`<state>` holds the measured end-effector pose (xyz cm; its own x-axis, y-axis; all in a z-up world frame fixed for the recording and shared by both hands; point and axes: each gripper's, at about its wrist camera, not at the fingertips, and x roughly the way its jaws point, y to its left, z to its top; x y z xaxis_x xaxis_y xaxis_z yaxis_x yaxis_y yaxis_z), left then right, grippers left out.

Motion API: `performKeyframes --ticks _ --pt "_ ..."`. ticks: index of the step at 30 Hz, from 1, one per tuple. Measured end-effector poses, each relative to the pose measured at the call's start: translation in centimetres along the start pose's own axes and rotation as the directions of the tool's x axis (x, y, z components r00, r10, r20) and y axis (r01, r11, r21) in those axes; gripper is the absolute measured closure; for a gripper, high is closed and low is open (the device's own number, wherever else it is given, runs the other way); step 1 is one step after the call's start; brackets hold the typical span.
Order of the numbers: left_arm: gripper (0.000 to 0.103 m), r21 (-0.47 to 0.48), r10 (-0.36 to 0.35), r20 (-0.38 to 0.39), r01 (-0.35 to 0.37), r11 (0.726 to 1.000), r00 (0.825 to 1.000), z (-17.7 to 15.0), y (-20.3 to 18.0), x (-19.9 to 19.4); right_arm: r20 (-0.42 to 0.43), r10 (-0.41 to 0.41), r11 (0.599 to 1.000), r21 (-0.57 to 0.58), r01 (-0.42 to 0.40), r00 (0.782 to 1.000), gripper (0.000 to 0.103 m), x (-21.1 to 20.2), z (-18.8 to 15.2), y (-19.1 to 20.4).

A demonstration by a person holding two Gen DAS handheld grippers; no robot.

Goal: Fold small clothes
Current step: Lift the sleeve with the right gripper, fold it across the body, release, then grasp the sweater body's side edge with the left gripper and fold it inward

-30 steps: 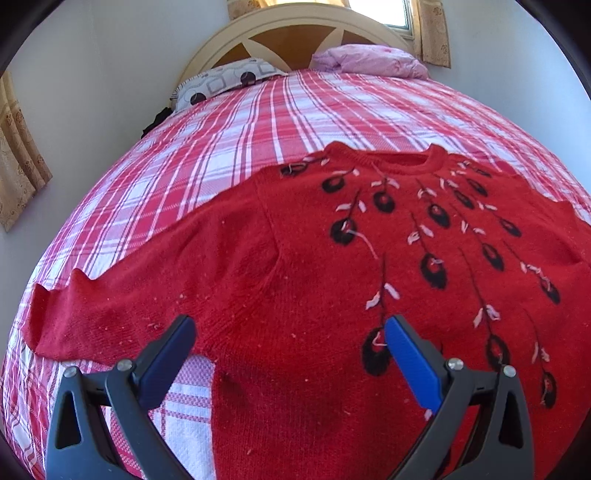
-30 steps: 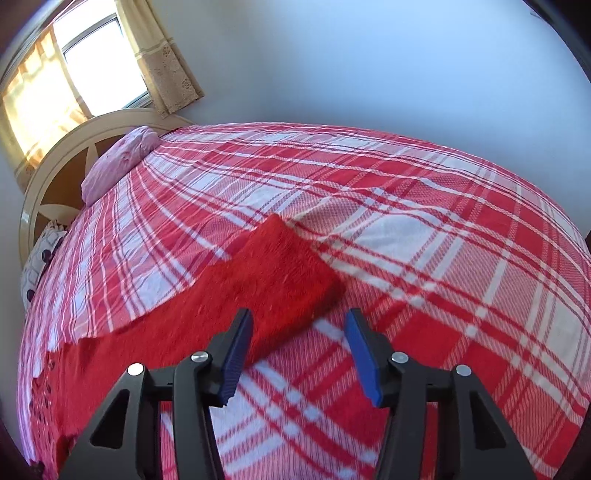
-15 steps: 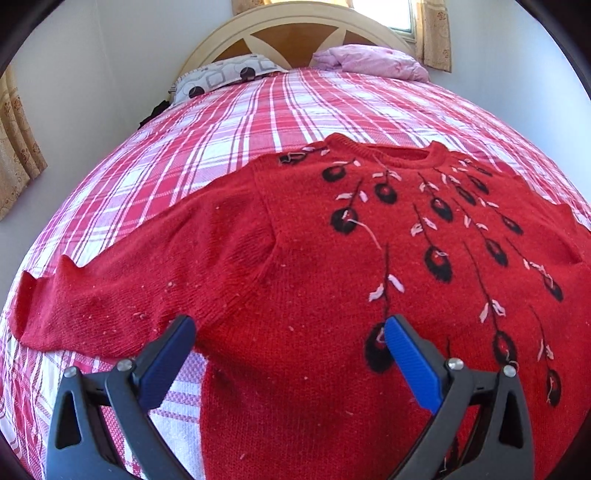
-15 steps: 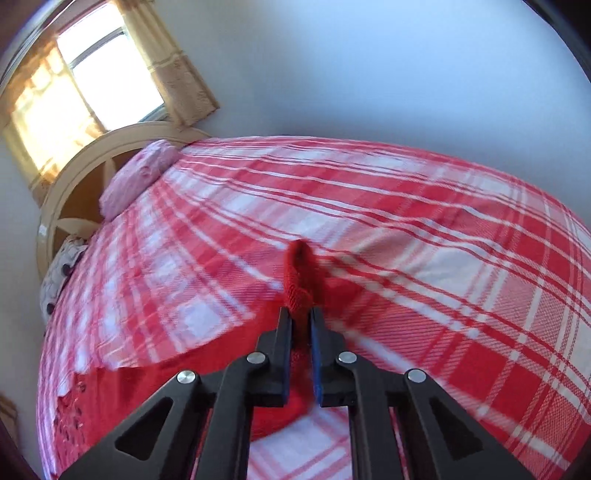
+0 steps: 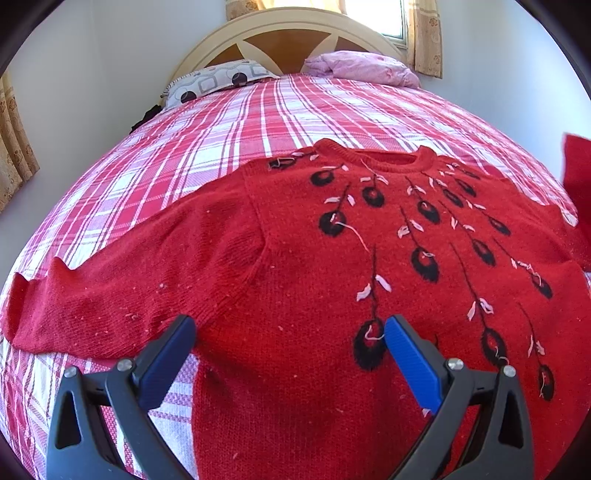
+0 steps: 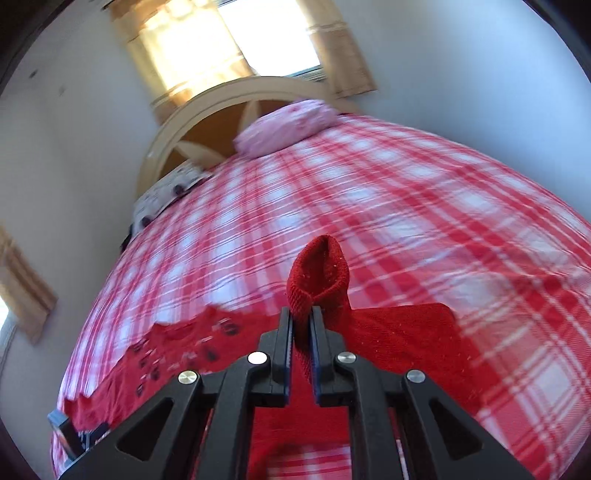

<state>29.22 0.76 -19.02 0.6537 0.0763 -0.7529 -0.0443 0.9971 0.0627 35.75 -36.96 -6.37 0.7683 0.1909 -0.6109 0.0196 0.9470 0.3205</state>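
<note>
**Right jaws pinch the sweater cuff while the left jaws hang spread over the body**

Left wrist view: the red sweater [image 5: 303, 266] lies flat, front up, on the bed [image 5: 229, 133] with its red and white plaid cover. Its neckline points toward the headboard [image 5: 288, 33], and black and pink embroidery runs down the chest. One sleeve stretches out flat to the left edge of the picture. The left gripper [image 5: 290, 338] hovers above the lower part of the sweater, its jaws spread wide with nothing between them. At the right edge a piece of red knit stands raised off the bed. A patterned pillow [image 5: 218, 79] and a pink pillow [image 5: 364, 66] sit by the headboard.

Right wrist view: the right gripper [image 6: 302, 321] has its jaws pressed together on the sleeve cuff [image 6: 319, 269], which bulges up in a loop above them. The cuff is lifted clear of the bed, with the rest of the sleeve trailing down beneath it. The background is blurred.
</note>
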Motion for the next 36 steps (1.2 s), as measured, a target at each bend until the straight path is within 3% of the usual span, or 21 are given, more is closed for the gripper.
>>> performKeyframes --ticks 5,10,11,12,14,17,19,24,27,33,36 --pt "0.0 -0.02 -0.02 0.0 0.02 1.0 1.0 -0.1 0.4 0.0 -0.05 0.066 0.984 -0.164 -0.074 0.997 0.095 2.9 -3.9 7.9" --pt "0.0 -0.007 -0.026 -0.003 0.026 1.0 1.0 0.0 0.4 0.0 -0.163 0.129 0.966 -0.204 -0.161 0.978 0.094 6.7 -8.0 10.7" --pt "0.0 0.0 -0.033 0.0 0.033 0.999 0.999 0.0 0.2 -0.1 -0.188 0.134 0.964 -0.204 -0.172 0.973 0.088 7.3 -8.5 10.7" --pt "0.0 0.011 -0.049 0.001 0.049 0.999 0.999 0.0 0.1 -0.3 -0.21 0.145 0.961 -0.203 -0.188 0.967 0.065 7.6 -9.0 10.6" --pt "0.0 0.021 -0.087 0.001 0.087 0.996 0.996 0.0 0.0 -0.8 -0.22 0.182 0.954 -0.198 -0.227 0.958 0.036 6.9 -9.8 10.0" --pt "0.0 -0.006 -0.163 -0.01 0.162 0.987 0.987 0.2 -0.4 -1.7 -0.198 0.194 0.944 -0.23 -0.238 0.961 0.035 4.5 -10.3 8.4" --pt "0.002 -0.015 -0.221 -0.019 0.22 0.975 0.975 0.5 -1.5 -2.2 -0.161 0.166 0.943 -0.262 -0.204 0.973 0.035 2.7 -10.5 6.9" --pt "0.023 0.086 -0.234 -0.019 0.235 0.968 0.972 2.3 -6.6 -2.7 -0.036 0.017 0.951 -0.307 -0.027 0.999 0.035 -0.6 -11.1 2.0" --pt "0.031 0.112 -0.261 -0.038 0.264 0.958 0.964 3.4 -9.5 -2.6 0.024 -0.066 0.96 -0.272 0.07 0.998 0.035 -2.1 -11.6 -1.1" --pt "0.044 0.148 -0.272 -0.065 0.278 0.949 0.96 4.9 -13.7 -1.3 0.051 -0.095 0.97 -0.22 0.104 0.994 0.035 -2.5 -12.3 -4.0" --pt "0.048 0.101 -0.292 -0.121 0.305 0.947 0.949 5.3 -14.6 0.6 0.021 -0.089 0.971 -0.219 0.092 0.996 0.035 -2.0 -12.7 -4.4"
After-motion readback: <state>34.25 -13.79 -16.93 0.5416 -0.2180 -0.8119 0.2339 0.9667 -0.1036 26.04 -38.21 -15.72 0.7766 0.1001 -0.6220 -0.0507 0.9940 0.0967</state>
